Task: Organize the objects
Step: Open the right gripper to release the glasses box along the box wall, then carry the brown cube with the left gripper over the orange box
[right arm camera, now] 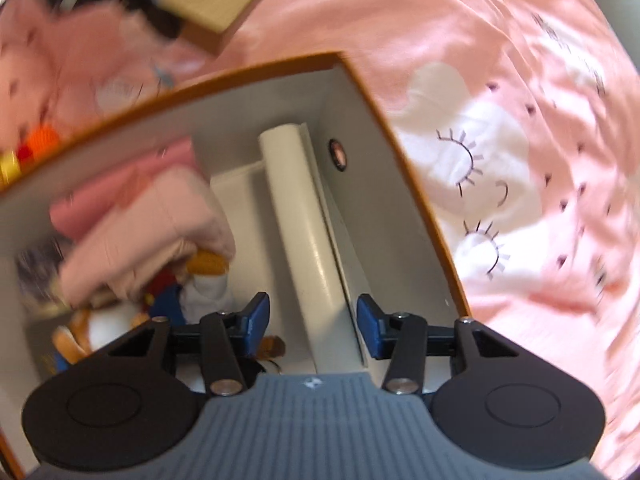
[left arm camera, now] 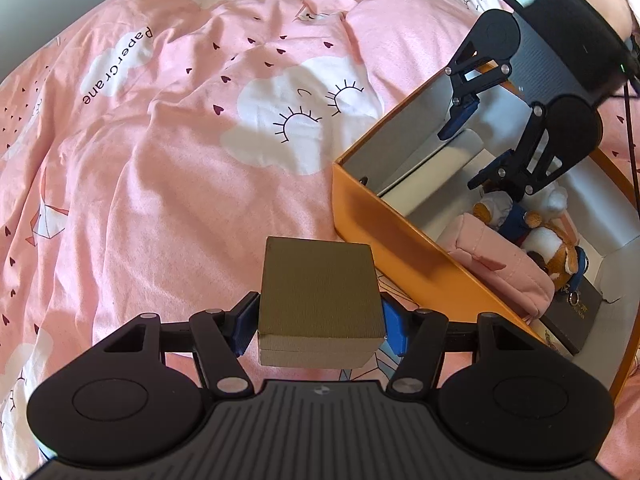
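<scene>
On the bed (left arm camera: 160, 160), beside the near wall of the orange box (left arm camera: 384, 232), the left gripper (left arm camera: 320, 320) has its jaws pressed on the sides of a brown cardboard box (left arm camera: 320, 288), probably to carry it inside. Over the orange box the right gripper (right arm camera: 308, 320) hangs with jaws half open and empty above the white roll (right arm camera: 296, 208), which lies along the far wall, leaving room beside the pink pouch (right arm camera: 144, 232) and plush toys (left arm camera: 548, 236).
</scene>
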Demonstrator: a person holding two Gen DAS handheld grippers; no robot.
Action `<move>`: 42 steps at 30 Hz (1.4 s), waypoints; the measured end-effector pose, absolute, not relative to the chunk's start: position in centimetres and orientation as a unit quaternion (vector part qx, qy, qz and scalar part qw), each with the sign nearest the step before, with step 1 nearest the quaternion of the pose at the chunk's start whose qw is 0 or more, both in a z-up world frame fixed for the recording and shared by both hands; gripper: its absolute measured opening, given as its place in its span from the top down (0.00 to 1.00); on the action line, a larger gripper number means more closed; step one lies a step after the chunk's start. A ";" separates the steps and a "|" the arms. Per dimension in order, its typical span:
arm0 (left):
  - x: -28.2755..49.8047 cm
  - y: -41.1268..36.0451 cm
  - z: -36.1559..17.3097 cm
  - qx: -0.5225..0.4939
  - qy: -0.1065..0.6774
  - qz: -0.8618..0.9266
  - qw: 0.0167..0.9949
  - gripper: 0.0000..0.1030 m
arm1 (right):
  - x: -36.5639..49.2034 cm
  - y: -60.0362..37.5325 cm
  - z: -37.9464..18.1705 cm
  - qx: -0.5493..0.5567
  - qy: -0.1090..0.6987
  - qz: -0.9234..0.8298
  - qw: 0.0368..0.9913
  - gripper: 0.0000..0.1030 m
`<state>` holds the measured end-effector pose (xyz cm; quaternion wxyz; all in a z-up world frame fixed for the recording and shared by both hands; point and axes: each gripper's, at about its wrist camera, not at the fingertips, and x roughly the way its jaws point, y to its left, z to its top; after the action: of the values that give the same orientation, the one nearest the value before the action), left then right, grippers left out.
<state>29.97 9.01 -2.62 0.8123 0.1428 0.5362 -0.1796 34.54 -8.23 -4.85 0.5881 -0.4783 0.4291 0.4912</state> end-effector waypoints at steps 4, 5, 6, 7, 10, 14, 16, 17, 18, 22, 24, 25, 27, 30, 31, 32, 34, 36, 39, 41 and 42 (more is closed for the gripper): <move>30.1 9.1 -2.7 0.143 0.536 -0.182 0.812 0.30 | 35.7 -8.4 -4.5 -0.418 0.458 0.476 0.624 0.60; 30.1 9.1 -2.7 0.143 0.536 -0.181 0.812 0.30 | 35.8 -8.4 -4.5 -0.409 0.463 0.475 0.626 0.65; 30.1 9.1 -2.7 0.143 0.536 -0.181 0.812 0.30 | 35.7 -8.3 -4.7 -0.406 0.467 0.475 0.626 0.66; 30.1 9.1 -2.7 0.143 0.536 -0.181 0.812 0.30 | 35.5 -8.2 -4.8 -0.411 0.463 0.472 0.628 0.68; 30.1 9.1 -2.7 0.143 0.536 -0.181 0.812 0.30 | 34.9 -8.0 -5.1 -0.433 0.453 0.469 0.622 0.72; 30.2 9.2 -2.8 0.144 0.537 -0.180 0.811 0.30 | 36.3 -6.5 -4.6 -0.481 0.421 0.475 0.605 0.74; 30.2 9.2 -2.8 0.143 0.537 -0.180 0.811 0.30 | 37.1 -5.9 -5.3 -0.507 0.400 0.476 0.597 0.73; 30.2 9.2 -2.8 0.144 0.537 -0.180 0.812 0.30 | 37.0 -5.9 -5.3 -0.515 0.395 0.475 0.594 0.73; 30.2 9.1 -2.8 0.143 0.536 -0.180 0.812 0.30 | 36.8 -5.9 -5.3 -0.521 0.390 0.475 0.592 0.73; 30.1 9.0 -2.7 0.142 0.535 -0.182 0.813 0.30 | 36.7 -5.6 -5.6 -0.537 0.373 0.479 0.585 0.74; 30.1 9.0 -2.6 0.140 0.535 -0.184 0.813 0.30 | 36.5 -5.8 -5.6 -0.546 0.362 0.492 0.573 0.74; 30.1 9.0 -2.5 0.137 0.534 -0.185 0.813 0.30 | 36.5 -5.8 -5.6 -0.548 0.359 0.496 0.570 0.75; 30.0 9.0 -2.2 0.130 0.533 -0.187 0.815 0.30 | 36.7 -6.0 -5.5 -0.547 0.358 0.503 0.566 0.75; 29.9 8.9 -1.4 0.123 0.526 -0.191 0.819 0.30 | 36.4 -5.8 -5.7 -0.557 0.346 0.494 0.571 0.74; 29.8 8.8 -1.1 0.122 0.524 -0.193 0.821 0.30 | 35.9 -5.7 -5.8 -0.568 0.335 0.494 0.566 0.75; 29.8 8.7 -0.7 0.123 0.521 -0.194 0.822 0.30 | 35.7 -5.8 -5.6 -0.572 0.327 0.496 0.566 0.76; 29.6 8.5 0.0 0.125 0.515 -0.196 0.825 0.30 | 36.2 -6.0 -4.6 -0.551 0.337 0.493 0.583 0.76; 29.5 8.3 0.7 0.125 0.508 -0.198 0.829 0.30 | 36.8 -6.3 -3.8 -0.532 0.346 0.482 0.604 0.80; 29.6 7.8 1.6 0.124 0.497 -0.204 0.835 0.30 | 37.0 -6.5 -3.2 -0.512 0.350 0.480 0.620 0.97; 29.6 7.4 2.1 0.122 0.489 -0.208 0.839 0.30 | 36.8 -6.4 -3.6 -0.510 0.347 0.477 0.625 1.00; 29.7 7.3 2.3 0.119 0.485 -0.211 0.840 0.30 | 36.7 -6.2 -4.2 -0.514 0.351 0.471 0.625 1.00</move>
<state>29.67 7.26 2.29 0.8405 0.1194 0.4848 -0.2105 36.73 -6.17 -4.19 0.6252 -0.5135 0.3509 0.4715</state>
